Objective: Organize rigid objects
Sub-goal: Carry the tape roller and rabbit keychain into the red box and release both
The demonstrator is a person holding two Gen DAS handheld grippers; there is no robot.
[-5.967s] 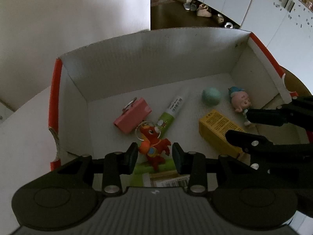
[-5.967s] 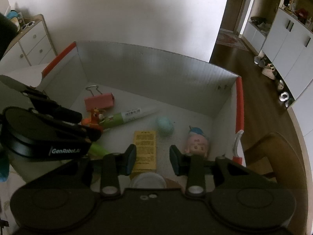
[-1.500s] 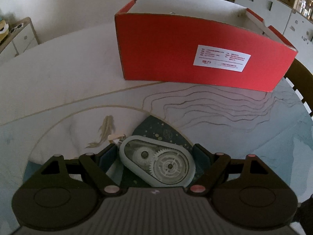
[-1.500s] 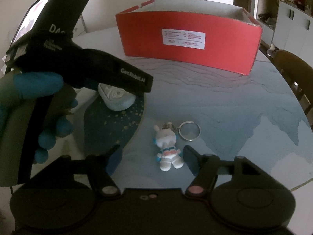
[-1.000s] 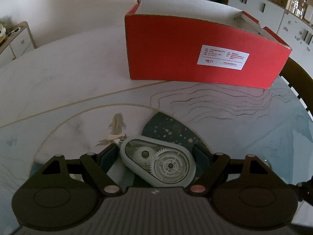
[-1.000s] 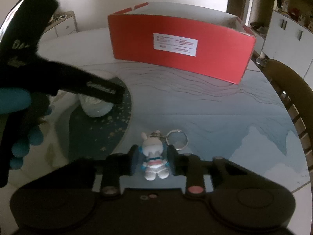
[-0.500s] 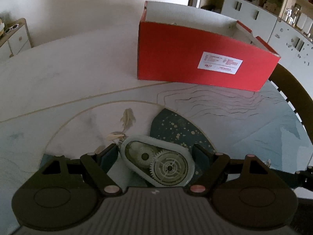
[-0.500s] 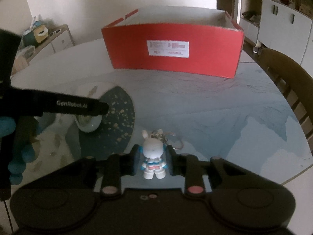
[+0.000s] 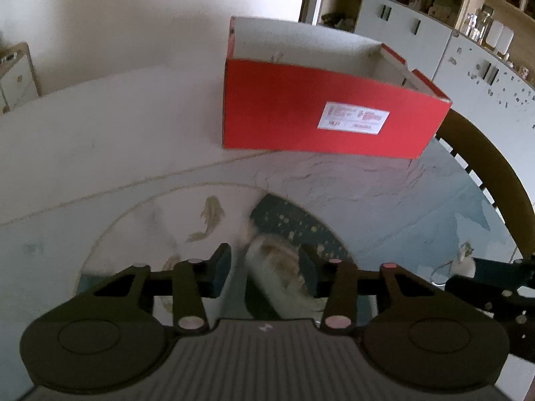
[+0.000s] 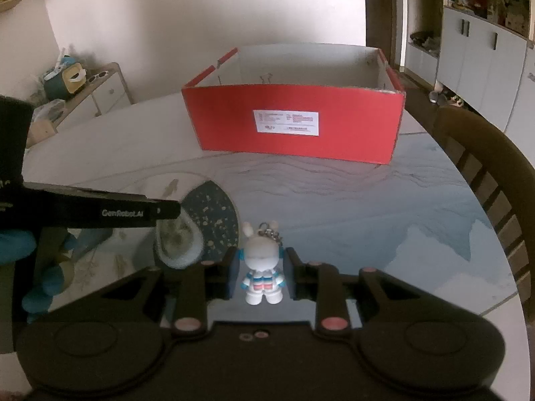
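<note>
Showing two wrist views of one round table (image 10: pixel 334 200) w/ a red box (image 10: pixel 294 133) standing open-topped toward its far edge.

L wrist view only: box interior wall seen from a higher angle, a painted fish motif (image 9: pixel 209 220) on the tabletop, shelving w/ jars at upper right, and the right gripper (image 9: pixel 481 267) entering from the right edge w/ a small white object at its tips.

R wrist view only: a side cabinet w/ clutter at far left, a door behind the box, the left gripper's arm crossing from the left edge w/ printed lettering, and a blue-gloved hand (image 10: pixel 20 267) beneath it.

Both views: a wooden chair back (image 10: pixel 485 173) at the table's right edge; a dark speckled patch on the tabletop nr centre.

Left gripper (image 9: pixel 264 277): jaws closing, a pale oval tape dispenser (image 9: pixel 281 277) between them, blurred; it lies against the right-side finger, w/ a gap to the left-side pad (image 9: pixel 219 274). Whether it is clear of the table cannot be told. R view shows the same dispenser (image 10: pixel 179 244) under that gripper's tip, over the dark patch.

Right gripper (image 10: pixel 260 277): clenched on a white rabbit keychain figure (image 10: pixel 262 274), upright, pads on both its sides, chain at its head; it sits over the table's near edge.
</note>
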